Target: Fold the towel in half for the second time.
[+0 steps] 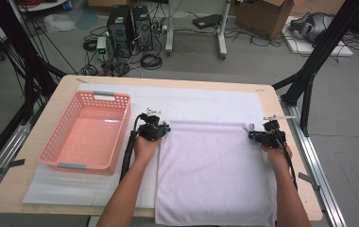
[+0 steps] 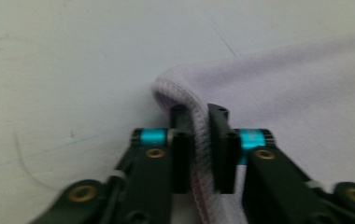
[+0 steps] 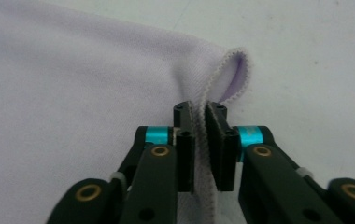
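High view: lilac towel [image 1: 213,170] is spread at lower centre of the table [image 1: 50,109], beside pink basket [image 1: 85,132]. Its far corners are pinched by left gripper [image 1: 161,128] and right gripper [image 1: 253,135], fingers clamped on hem.

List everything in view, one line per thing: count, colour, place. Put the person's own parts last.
towel: one, pale lilac, spread on the near right part of the table, its far corners pinched
basket: one, pink, perforated, on the left of the table, nothing in it
mat: one, white, under towel and basket
table: one, light wood
computer towers: two, black, on the floor beyond the table
cardboard box: one, brown, far floor
cables: many, black, far floor
forearms: two, entering from the bottom edge
left hand-held gripper: one, black, shut on the towel's far left corner
right hand-held gripper: one, black, shut on the towel's far right corner
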Tool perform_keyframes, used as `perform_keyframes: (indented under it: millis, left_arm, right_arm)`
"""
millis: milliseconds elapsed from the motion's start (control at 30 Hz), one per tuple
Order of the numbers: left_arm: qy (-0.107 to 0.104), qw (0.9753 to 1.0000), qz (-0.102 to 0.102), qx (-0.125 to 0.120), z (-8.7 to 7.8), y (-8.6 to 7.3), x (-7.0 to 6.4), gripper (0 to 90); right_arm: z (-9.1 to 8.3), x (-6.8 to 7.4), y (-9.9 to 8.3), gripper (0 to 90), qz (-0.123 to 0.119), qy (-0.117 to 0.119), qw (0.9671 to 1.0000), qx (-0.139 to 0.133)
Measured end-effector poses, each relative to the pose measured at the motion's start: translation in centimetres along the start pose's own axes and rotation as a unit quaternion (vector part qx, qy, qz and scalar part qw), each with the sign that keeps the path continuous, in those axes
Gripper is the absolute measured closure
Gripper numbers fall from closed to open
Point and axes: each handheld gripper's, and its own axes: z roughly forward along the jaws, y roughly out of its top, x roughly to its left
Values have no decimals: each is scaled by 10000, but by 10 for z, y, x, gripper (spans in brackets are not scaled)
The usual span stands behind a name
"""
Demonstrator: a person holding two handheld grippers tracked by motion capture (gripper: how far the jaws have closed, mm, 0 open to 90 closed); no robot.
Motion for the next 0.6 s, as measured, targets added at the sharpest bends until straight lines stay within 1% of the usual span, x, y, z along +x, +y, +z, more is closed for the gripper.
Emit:
perform_keyframes:
  millis: [33, 100, 133, 167, 233, 267, 300, 333, 400, 433, 467, 500, 533, 567, 600]
  left_arm:
    - [-20, 10000, 10, 5, 0, 0, 0, 853]
    - [4, 10000, 1, -49, -2, 1, 1, 857]
    - [-12, 9999, -40, -121, -4, 3, 3, 857]
    - [-42, 9996, -150, -229, -6, 6, 3, 858]
    - [-26, 9990, -113, -442, -11, 14, 2, 858]
    - [-25, 9988, -82, -491, -13, 19, 2, 858]
    - [-16, 9978, -94, -652, -15, 23, 1, 857]
    - [0, 9976, -115, -678, -16, 28, 2, 857]
    - [9, 9970, -85, -765, -18, 39, 3, 857]
    - [12, 9960, -63, -889, -20, 44, 3, 857]
    - [6, 9957, -32, -922, -21, 50, 3, 857]
    - [8, 9954, 33, -956, -23, 55, 3, 857]
    - [20, 9940, 50, -1092, -24, 58, 3, 857]
    - [-18, 9929, -17, -1189, -26, 60, 4, 856]
    - [-53, 9928, -85, -1192, -27, 60, 5, 856]
  right_arm:
    - [0, 0, 0, 848, 26, 1, 10000, 12]
    - [-1, 1, 1, 853, -34, -30, 10000, 0]
    - [-2, 2, 1, 854, -100, -107, 9999, -12]
    - [-2, 2, 2, 856, -155, -171, 9997, -55]
    - [-4, 1, 4, 856, -195, -229, 9993, -221]
    - [-6, 1, 5, 856, -201, -255, 9990, -304]
    - [-7, 0, 7, 856, -218, -290, 9986, -383]
    - [-8, 0, 9, 855, -224, -318, 9982, -459]
    - [-12, -1, 15, 855, -199, -358, 9967, -699]
    - [-15, -1, 19, 855, -173, -368, 9961, -788]
    - [-17, -1, 23, 855, -246, -423, 9946, -916]
    - [-20, -1, 28, 854, -234, -442, 9937, -1003]
    - [-22, -1, 32, 854, -226, -446, 9929, -1083]
    - [-24, -1, 36, 853, -236, -440, 9918, -1173]
    - [-25, -1, 38, 853, -201, -430, 9914, -1222]
